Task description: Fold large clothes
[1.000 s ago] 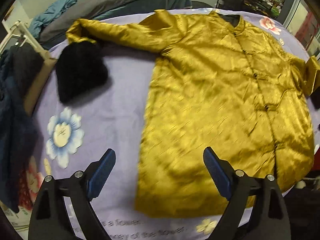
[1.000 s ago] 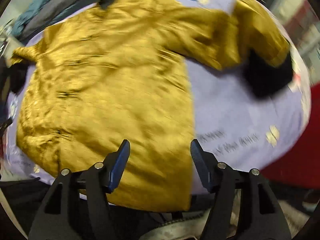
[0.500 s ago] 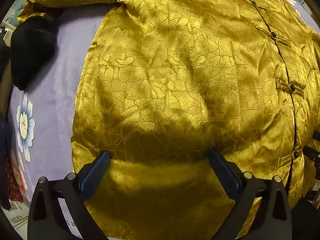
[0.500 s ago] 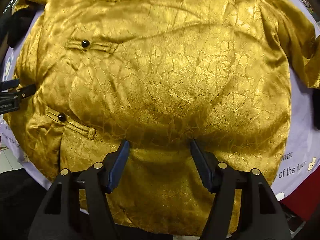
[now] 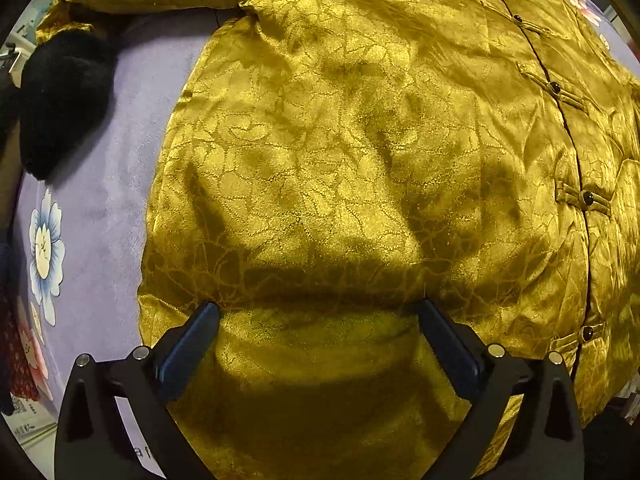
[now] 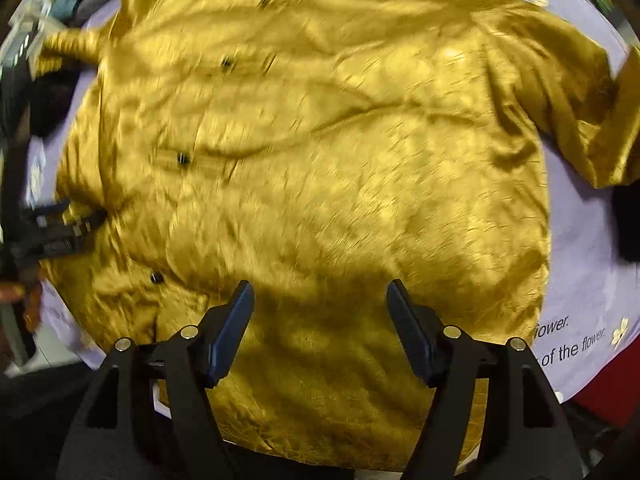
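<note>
A large gold satin jacket (image 5: 360, 160) with black buttons and black fur cuffs lies spread flat, front up, on a lilac flowered cloth (image 5: 100, 200). It also fills the right wrist view (image 6: 340, 160). My left gripper (image 5: 318, 312) is open, low over the hem at the jacket's left half, its fingertips touching the fabric. My right gripper (image 6: 320, 292) is open just above the hem of the right half. The left gripper also shows in the right wrist view (image 6: 60, 228) at the jacket's left edge. The left sleeve ends in a black fur cuff (image 5: 64, 100).
The cloth's printed front edge (image 6: 572, 344) drops off near the right gripper. The right sleeve (image 6: 592, 120) lies folded back at the right. Dark clothes (image 5: 8, 280) hang at the far left edge.
Both grippers dropped from high above the table to just over the jacket's hem. The right wrist view has since pulled back a little and is blurred by motion.
</note>
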Available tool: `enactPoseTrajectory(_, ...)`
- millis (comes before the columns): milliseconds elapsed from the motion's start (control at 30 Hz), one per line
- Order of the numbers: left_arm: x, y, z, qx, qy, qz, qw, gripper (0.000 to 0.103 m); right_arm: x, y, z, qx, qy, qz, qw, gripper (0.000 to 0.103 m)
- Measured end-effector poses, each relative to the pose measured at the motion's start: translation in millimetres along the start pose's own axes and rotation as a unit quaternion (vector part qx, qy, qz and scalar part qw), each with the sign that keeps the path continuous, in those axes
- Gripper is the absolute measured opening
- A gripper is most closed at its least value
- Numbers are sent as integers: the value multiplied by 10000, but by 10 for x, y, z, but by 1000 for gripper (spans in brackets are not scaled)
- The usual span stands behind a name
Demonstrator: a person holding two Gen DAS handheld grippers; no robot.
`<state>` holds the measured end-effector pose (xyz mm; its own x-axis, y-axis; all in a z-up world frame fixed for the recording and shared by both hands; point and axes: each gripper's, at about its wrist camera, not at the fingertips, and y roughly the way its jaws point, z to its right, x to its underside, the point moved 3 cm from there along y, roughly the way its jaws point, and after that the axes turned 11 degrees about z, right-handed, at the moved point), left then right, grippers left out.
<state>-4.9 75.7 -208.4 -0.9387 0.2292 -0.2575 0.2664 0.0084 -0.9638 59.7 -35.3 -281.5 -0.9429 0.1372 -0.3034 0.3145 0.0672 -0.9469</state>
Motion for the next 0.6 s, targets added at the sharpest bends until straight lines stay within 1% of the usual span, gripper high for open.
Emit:
enactPoseTrajectory(33, -7, -30, -2, -29, -4, -12, 10000, 98, -49, -58, 78, -92, 303, 139, 9994, 69)
enactPoseTrajectory(67, -17, -69, -1, -58, 2, 2, 10000, 97, -103, -133, 199, -206, 745, 320, 9965, 69)
enactPoseTrajectory(133, -46, -152, 5, -81, 21, 100, 9999, 97, -175, -277, 467, -350, 1585, 660, 9845, 69)
enactPoseTrajectory(200, -79, -236, 1, -120, 52, 196, 9997, 97, -259, -471, 891, -514, 2565, 1132, 9585, 69)
enactPoseTrajectory(233, -93, -282, 4, -124, 55, 248, 9996, 97, -272, -564, 1109, -529, 3008, 1378, 9422, 69)
enactPoseTrajectory(267, -106, -326, 7, -123, 50, 296, 9995, 97, -278, -643, 1356, -521, 3274, 1527, 9310, 69)
enactPoseTrajectory(333, -130, -404, 7, -140, 58, 371, 9992, 97, -266, -839, 1935, -512, 4077, 1980, 8899, 69)
enactPoseTrajectory(367, -135, -435, 10, -136, 75, 397, 9991, 97, -221, -905, 2131, -531, 4387, 2168, 8705, 69)
enactPoseTrajectory(400, -142, -477, 31, -142, 121, 434, 9989, 97, -200, -944, 2307, -556, 4637, 2312, 8535, 69)
enactPoseTrajectory(433, -142, -529, 60, -161, 149, 454, 9987, 97, -159, -1025, 2646, -508, 4968, 2436, 8314, 69)
enactPoseTrajectory(500, -157, -592, 114, -175, 226, 500, 9983, 97, -65, -1099, 2979, -212, 5240, 2534, 8129, 69)
enactPoseTrajectory(533, -168, -632, 145, -174, 268, 531, 9981, 97, -22, -1148, 3141, -63, 5300, 2605, 8070, 69)
enactPoseTrajectory(567, -177, -657, 173, -169, 288, 551, 9979, 97, 29, -1187, 3302, 114, 5375, 2713, 7983, 69)
enactPoseTrajectory(600, -185, -691, 195, -153, 304, 572, 9978, 97, 49, -1181, 3389, 194, 5432, 2753, 7929, 69)
